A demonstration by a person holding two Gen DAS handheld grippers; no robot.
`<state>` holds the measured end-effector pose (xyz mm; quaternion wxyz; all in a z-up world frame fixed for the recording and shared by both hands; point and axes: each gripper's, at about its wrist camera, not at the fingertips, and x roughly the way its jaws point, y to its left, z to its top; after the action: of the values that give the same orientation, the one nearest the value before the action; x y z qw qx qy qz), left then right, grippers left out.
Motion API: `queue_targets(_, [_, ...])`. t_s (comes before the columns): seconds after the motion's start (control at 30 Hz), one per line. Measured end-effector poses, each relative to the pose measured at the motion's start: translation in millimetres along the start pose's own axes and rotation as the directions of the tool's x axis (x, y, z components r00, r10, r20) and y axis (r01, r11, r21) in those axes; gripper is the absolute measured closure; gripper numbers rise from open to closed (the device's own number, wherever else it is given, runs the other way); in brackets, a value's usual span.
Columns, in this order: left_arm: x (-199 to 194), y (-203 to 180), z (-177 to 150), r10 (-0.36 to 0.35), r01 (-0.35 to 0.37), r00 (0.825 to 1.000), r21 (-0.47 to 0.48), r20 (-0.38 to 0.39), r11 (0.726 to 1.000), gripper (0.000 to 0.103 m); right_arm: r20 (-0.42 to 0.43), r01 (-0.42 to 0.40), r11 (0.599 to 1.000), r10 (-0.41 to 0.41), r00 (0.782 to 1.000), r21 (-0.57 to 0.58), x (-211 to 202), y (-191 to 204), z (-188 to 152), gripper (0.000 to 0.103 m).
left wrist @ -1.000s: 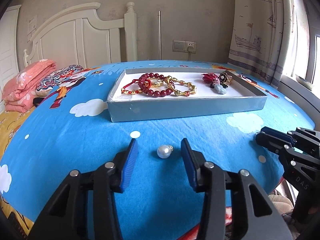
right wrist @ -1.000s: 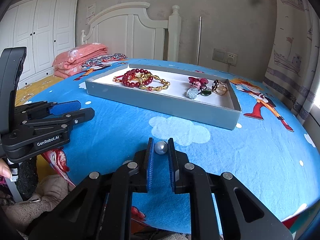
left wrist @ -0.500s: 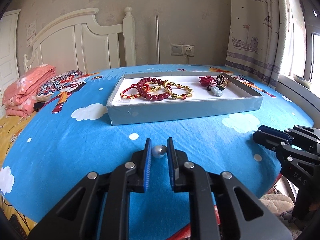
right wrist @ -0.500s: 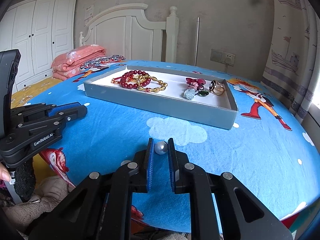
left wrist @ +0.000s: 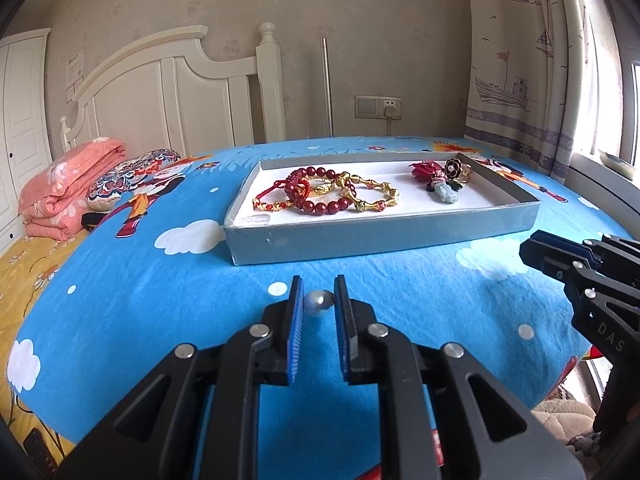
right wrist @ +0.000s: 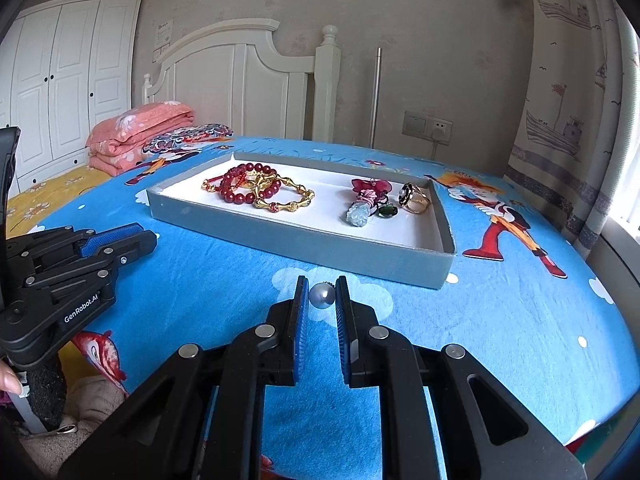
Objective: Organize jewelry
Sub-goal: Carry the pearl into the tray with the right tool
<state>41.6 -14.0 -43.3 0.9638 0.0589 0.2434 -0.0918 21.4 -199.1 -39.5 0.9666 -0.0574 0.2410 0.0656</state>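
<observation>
My left gripper (left wrist: 317,294) is shut on a white pearl earring (left wrist: 315,303), pinched between its blue pads just above the blue bedsheet. My right gripper (right wrist: 322,291) is shut on a grey pearl earring (right wrist: 322,295) in the same way. Beyond both stands a grey tray (left wrist: 380,236) with a white floor. It holds a red bead bracelet (left wrist: 320,200), gold bracelets (left wrist: 372,196), a flower ring (left wrist: 454,168) and a pale pendant (left wrist: 444,192). The left wrist view shows the right gripper (left wrist: 528,246) at the right edge. In the right wrist view the tray (right wrist: 304,248) lies ahead and the left gripper (right wrist: 146,238) sits at left.
The bed carries a blue cartoon sheet (left wrist: 140,300). A folded pink quilt (left wrist: 60,192) and a patterned pillow (left wrist: 128,172) lie far left by the white headboard (left wrist: 180,92). A curtain (left wrist: 520,60) and window are at right. A fingertip (right wrist: 10,380) shows low left.
My left gripper closed from wide open onto the white pearl earring that lay on the sheet between its fingers. The right gripper kept its grip on the grey pearl.
</observation>
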Motion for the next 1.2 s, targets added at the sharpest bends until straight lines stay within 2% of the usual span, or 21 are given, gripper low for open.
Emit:
queue_targets(0.27, [-2, 1, 3, 0.048, -0.047, 0.998, -0.027, 0.029, 0.999, 0.088, 0.017, 0.039, 0.998, -0.040, 0.999, 0.049, -1, -4, 7, 0.090])
queue_targets(0.63, [2, -5, 31, 0.042, -0.037, 0.997, -0.075, 0.065, 0.997, 0.088, 0.043, 0.045, 0.997, -0.048, 0.998, 0.070, 4, -1, 29, 0.090])
queue_targets(0.87, [17, -2, 61, 0.016, -0.011, 0.999, -0.101, 0.046, 0.995, 0.088, 0.071, 0.045, 0.995, -0.052, 0.996, 0.090, 17, -6, 61, 0.090])
queue_targets(1.2, [45, 5, 117, 0.010, -0.008, 1.000, -0.105, 0.025, 0.994, 0.088, 0.041, 0.062, 0.993, -0.066, 0.997, 0.104, 49, -19, 96, 0.090])
